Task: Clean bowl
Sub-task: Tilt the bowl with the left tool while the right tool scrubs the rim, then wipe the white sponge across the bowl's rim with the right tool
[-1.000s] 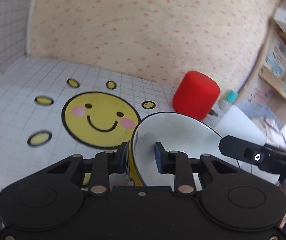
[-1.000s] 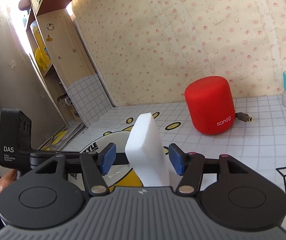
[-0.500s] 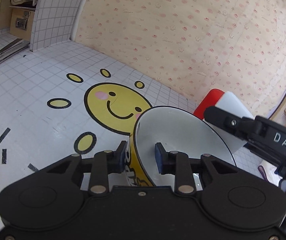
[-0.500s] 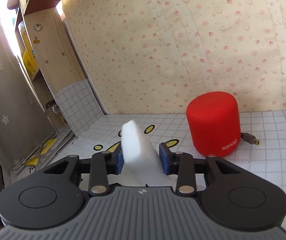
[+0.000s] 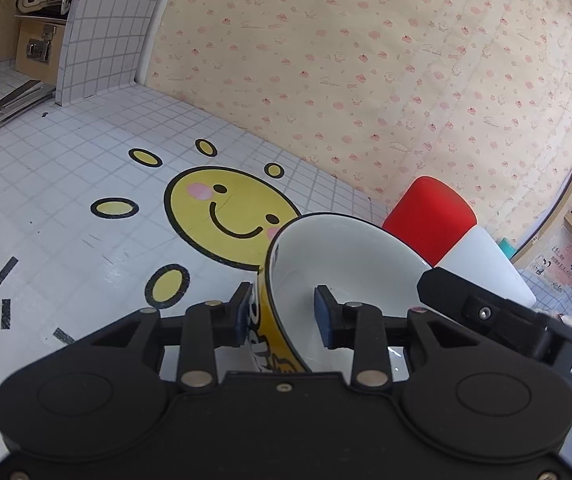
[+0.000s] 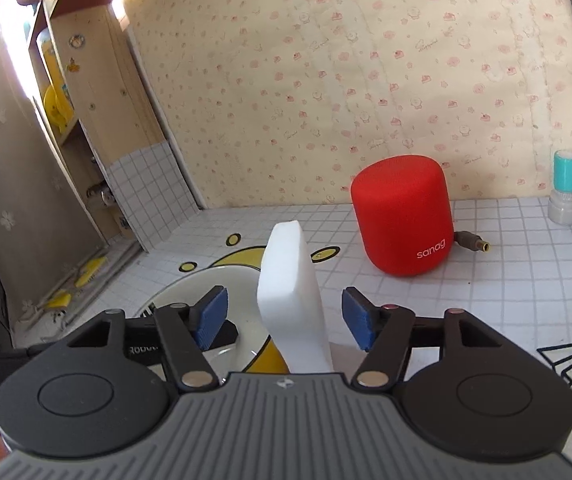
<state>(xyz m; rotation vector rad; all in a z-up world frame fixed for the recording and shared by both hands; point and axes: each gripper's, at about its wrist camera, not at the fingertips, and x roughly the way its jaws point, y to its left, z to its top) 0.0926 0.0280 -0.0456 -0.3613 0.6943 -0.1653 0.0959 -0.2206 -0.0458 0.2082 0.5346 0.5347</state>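
So the bowl is tipped up on its side, in front of the red speaker on the counter. The left tool straddles its rim, one pad outside and one inside. It's just been opening, and the inside pad doesn't touch the wall now. The right tool has just spread too, so the white sponge stands between its pads with gaps on both sides.
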